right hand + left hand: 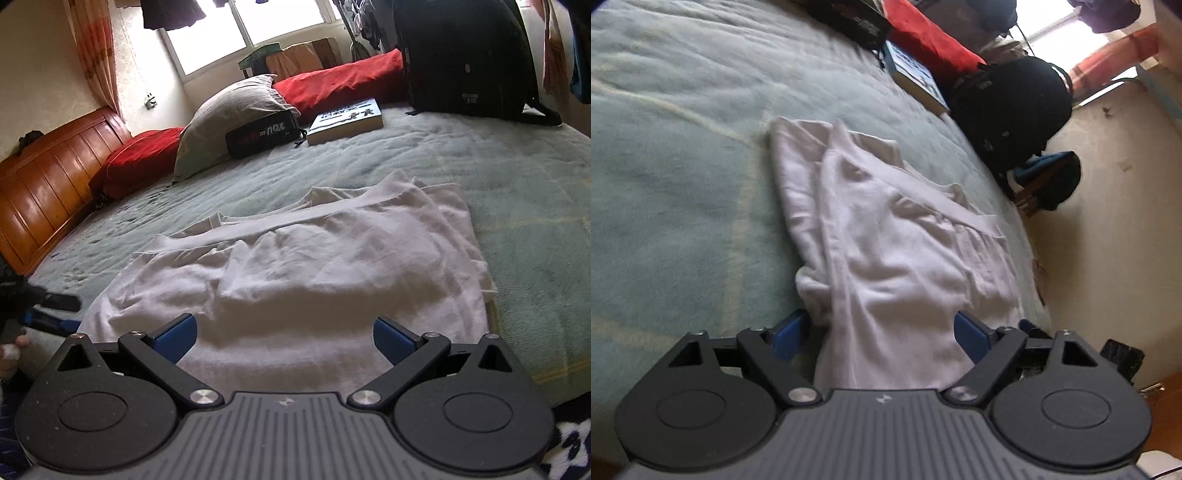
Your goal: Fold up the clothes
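Observation:
A white garment [886, 240] lies rumpled and partly folded on the pale green blanket [683, 147] of a bed. My left gripper [882, 332] is at the garment's near end, its blue pads wide apart with a bunched fold of cloth between them; I see no pinch. In the right wrist view the same garment [314, 258] is spread out flat, with its ribbed hem band across the far side. My right gripper [284, 336] hovers open over the garment's near edge. The left gripper [70, 314], held by a hand, shows at the far left of that view.
A book [347, 120], a black case [262, 136], a grey pillow [229, 122] and red pillows [340, 85] lie beyond the garment. A black backpack [465, 55] stands at the far right. A wooden headboard [48, 184] runs along the left. The bed's edge drops to the floor [1108, 166].

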`<action>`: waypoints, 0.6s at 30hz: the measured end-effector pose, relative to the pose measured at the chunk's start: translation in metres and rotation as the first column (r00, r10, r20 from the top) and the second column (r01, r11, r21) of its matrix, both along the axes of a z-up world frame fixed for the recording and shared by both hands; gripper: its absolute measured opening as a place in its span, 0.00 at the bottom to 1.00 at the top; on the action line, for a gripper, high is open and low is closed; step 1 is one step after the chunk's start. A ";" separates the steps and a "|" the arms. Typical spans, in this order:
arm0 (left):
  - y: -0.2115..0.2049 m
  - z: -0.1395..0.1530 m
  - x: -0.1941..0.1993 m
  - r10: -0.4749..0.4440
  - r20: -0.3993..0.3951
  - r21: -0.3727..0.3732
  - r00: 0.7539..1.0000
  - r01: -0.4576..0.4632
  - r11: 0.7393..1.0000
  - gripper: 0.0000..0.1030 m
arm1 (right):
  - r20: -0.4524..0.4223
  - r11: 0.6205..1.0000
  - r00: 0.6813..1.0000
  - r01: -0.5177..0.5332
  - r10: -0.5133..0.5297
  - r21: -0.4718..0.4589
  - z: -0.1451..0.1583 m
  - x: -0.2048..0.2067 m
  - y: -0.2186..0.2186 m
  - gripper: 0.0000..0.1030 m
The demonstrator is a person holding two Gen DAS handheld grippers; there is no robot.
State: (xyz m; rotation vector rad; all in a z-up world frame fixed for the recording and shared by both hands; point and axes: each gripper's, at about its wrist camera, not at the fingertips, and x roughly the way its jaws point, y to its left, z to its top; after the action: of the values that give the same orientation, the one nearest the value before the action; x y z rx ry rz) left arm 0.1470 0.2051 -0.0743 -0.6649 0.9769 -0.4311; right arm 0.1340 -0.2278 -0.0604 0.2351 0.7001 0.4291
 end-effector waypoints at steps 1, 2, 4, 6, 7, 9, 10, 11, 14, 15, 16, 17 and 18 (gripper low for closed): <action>0.004 0.002 -0.001 0.016 0.008 0.005 1.000 -0.016 1.000 0.81 | -0.006 1.000 1.000 -0.001 0.001 0.007 -0.001 0.000 0.000 1.00; 0.009 0.004 -0.002 0.033 0.017 0.010 0.999 -0.033 0.999 0.81 | -0.012 1.000 1.000 -0.003 0.003 0.015 -0.001 0.001 0.000 1.00; 0.017 0.007 0.001 0.064 0.032 0.001 0.997 -0.064 0.998 0.82 | -0.023 1.000 1.000 -0.006 0.007 0.027 -0.002 0.001 0.000 1.00; 0.023 0.006 0.011 0.070 0.039 -0.025 0.997 -0.069 0.997 0.83 | -0.016 1.000 1.000 -0.013 0.013 0.019 -0.001 -0.002 0.002 1.00; 0.023 0.003 0.017 0.068 0.032 -0.030 0.997 -0.067 0.997 0.83 | -0.009 1.000 1.000 -0.013 0.014 0.014 0.001 -0.003 0.002 1.00; 0.021 -0.003 0.030 0.062 0.018 -0.041 0.998 -0.061 0.997 0.83 | 0.004 1.000 1.000 -0.015 0.015 0.006 0.004 -0.006 0.003 1.00; 0.019 -0.007 0.037 0.047 0.009 -0.043 0.999 -0.046 0.998 0.83 | 0.010 1.000 1.000 -0.015 0.015 0.005 0.006 -0.007 0.002 1.00; 0.016 -0.011 0.043 0.036 -0.002 -0.044 0.999 -0.036 0.998 0.83 | 0.014 1.000 1.000 -0.014 0.014 0.005 0.007 -0.008 0.002 1.00; 0.010 -0.018 0.058 0.012 -0.006 -0.063 1.000 -0.012 0.998 0.83 | 0.021 1.000 1.000 -0.014 0.014 0.010 0.009 -0.008 0.001 1.00; 0.008 -0.019 0.064 0.007 -0.004 -0.072 1.000 -0.008 0.997 0.83 | 0.019 1.000 1.000 -0.014 0.014 0.012 0.009 -0.007 0.001 1.00; 0.007 -0.020 0.069 0.003 0.000 -0.077 1.000 -0.004 0.997 0.83 | 0.017 1.000 1.000 -0.015 0.014 0.015 0.009 -0.006 0.001 1.00; 0.006 -0.020 0.074 0.005 0.005 -0.079 1.000 -0.004 0.997 0.83 | 0.013 1.000 1.000 -0.016 0.016 0.018 0.008 -0.005 0.001 1.00; 0.005 -0.021 0.079 0.008 0.009 -0.082 1.000 -0.007 0.997 0.83 | 0.009 1.000 1.000 -0.017 0.017 0.021 0.007 -0.004 0.001 1.00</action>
State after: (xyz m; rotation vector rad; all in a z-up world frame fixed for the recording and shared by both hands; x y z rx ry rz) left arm 0.2260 0.2101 -0.0953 -0.7401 0.9510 -0.4695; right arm 0.1305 -0.2263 -0.0534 0.2472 0.6893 0.4536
